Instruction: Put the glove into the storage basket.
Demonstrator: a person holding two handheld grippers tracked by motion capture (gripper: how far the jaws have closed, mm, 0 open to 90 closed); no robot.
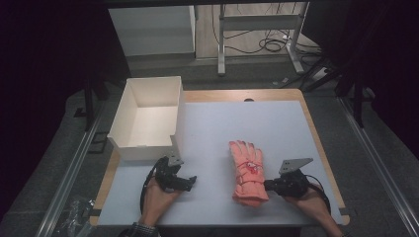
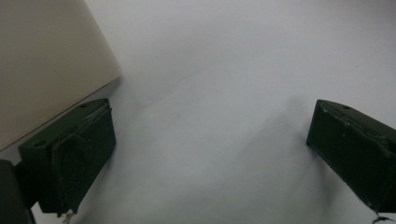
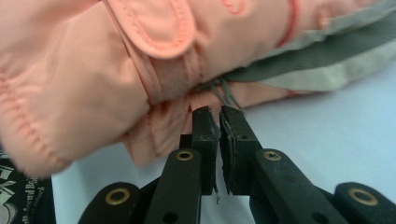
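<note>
Right tool [image 3: 218, 112] closed, seemingly pinching pink glove [image 3: 93, 70] edge; left tool [image 2: 208, 140] open

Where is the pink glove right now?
In the high view, the pink glove lies flat on the table, right of the middle, with the right gripper at its cuff edge.

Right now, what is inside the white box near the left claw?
The white box looks empty: its pale floor and inner walls show in the high view. Its near wall covers a strip of floor just behind it, so something small and flat there cannot be excluded.
</note>
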